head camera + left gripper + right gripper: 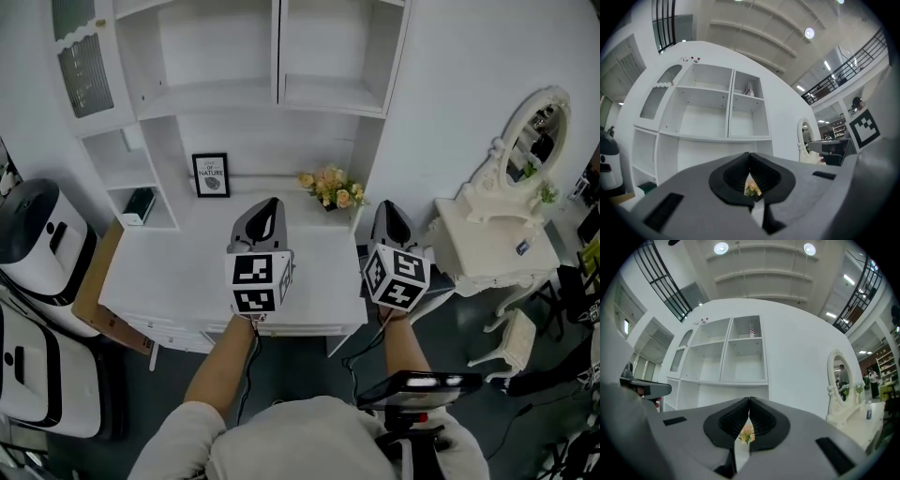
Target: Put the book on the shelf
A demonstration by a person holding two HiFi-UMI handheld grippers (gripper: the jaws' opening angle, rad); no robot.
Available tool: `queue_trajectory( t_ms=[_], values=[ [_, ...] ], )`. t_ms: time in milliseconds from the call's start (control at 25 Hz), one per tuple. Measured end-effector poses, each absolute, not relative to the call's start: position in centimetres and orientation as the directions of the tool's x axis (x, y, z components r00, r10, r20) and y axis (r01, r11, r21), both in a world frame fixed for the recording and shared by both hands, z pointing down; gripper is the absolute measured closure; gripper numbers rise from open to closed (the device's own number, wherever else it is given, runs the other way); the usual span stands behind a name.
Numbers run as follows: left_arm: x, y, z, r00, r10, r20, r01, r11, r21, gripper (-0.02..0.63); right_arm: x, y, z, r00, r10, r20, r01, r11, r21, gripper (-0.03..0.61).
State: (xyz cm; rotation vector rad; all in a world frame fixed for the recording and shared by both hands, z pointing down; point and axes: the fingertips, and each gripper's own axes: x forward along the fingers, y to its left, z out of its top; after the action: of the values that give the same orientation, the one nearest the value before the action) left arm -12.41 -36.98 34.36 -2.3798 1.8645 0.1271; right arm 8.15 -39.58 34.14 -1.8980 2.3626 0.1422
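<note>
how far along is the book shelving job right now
Done: unclear; a dark green book-like object lies in the low left cubby of the white shelf unit, but I cannot tell if it is the book. In hand: nothing; left tongs and right tongs are shut and empty by the white desk. Left: if that cubby is not its place, the whole pick-up and shelving.
</note>
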Motion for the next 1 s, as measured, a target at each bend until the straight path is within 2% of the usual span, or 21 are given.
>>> queue_trajectory(
  t_ms=[560, 1000],
  values=[
    [-10.6, -37.7, 37.2, 0.163, -0.983, -0.082, -0.985, -0.166, 0.039, 0.606, 13.3, -39.6, 35.2, -0.279, -0.952, -0.129, -0.960, 0.275, 0.050, 0.554],
    [-9.9, -38.1, 37.8, 0.159, -0.986, -0.055, -0.987, -0.159, -0.009, 0.606, 12.8, -39.9, 36.1, -0.296, -0.952, -0.077, -0.955, 0.292, 0.060, 0.558]
  ],
)
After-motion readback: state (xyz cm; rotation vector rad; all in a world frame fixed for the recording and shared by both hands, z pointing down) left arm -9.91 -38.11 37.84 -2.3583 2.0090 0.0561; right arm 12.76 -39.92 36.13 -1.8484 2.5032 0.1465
